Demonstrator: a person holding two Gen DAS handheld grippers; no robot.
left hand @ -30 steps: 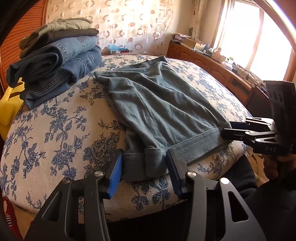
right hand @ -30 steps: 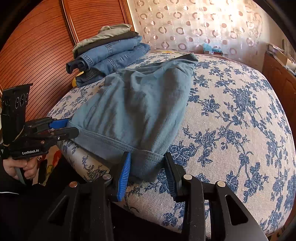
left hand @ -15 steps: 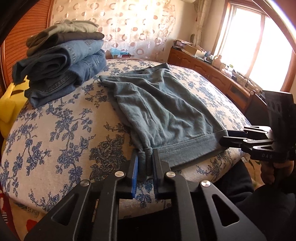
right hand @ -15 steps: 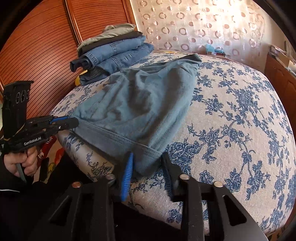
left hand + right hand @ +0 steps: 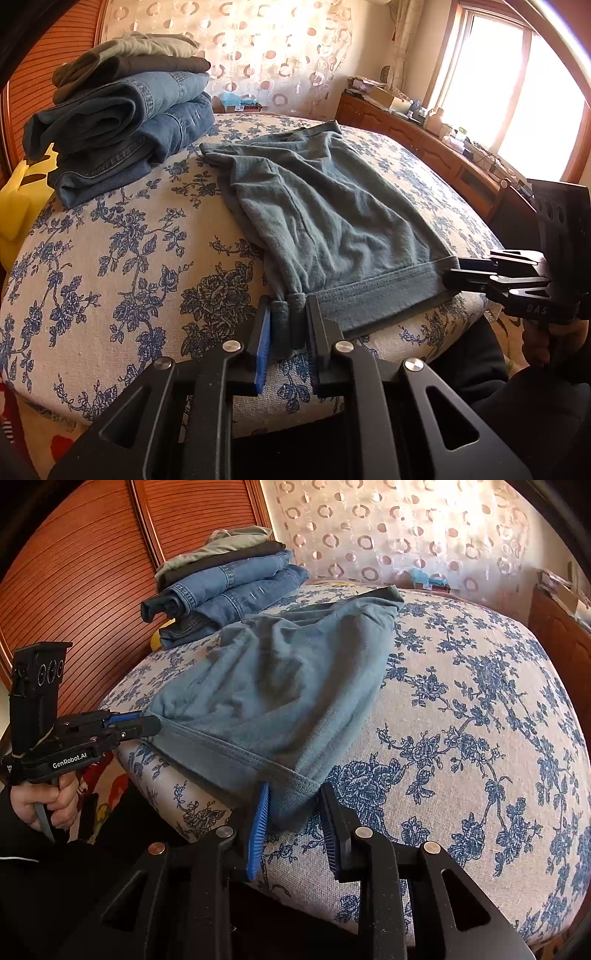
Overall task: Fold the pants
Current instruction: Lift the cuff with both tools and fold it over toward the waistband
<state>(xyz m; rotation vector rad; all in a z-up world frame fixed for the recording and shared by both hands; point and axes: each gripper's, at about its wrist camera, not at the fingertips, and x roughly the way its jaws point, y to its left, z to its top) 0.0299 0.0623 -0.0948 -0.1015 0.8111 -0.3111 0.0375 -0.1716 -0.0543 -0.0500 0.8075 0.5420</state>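
Observation:
Grey-blue pants (image 5: pixel 332 206) lie flat on the flowered bed (image 5: pixel 110 258), with their wide hem along the near edge. My left gripper (image 5: pixel 287 306) pinches the bunched left corner of that hem; both pads press the cloth, though the jaws are opening slightly. In the right wrist view the same pants (image 5: pixel 288 686) spread away from my right gripper (image 5: pixel 293 794), whose pads hold the right corner of the hem. Each gripper also shows from the side in the other's view: the right gripper (image 5: pixel 452 273) and the left gripper (image 5: pixel 147 722).
A stack of folded jeans and trousers (image 5: pixel 122 122) sits at the far left of the bed. A yellow cushion (image 5: pixel 18 206) lies beside it. A wooden dresser (image 5: pixel 424 147) runs under the window on the right, and a slatted wardrobe (image 5: pixel 74 590) stands on the left.
The left jaws closed from wide apart onto the hem's left corner, bunching it. The right jaws narrowed around the right corner. Neither hand has shifted.

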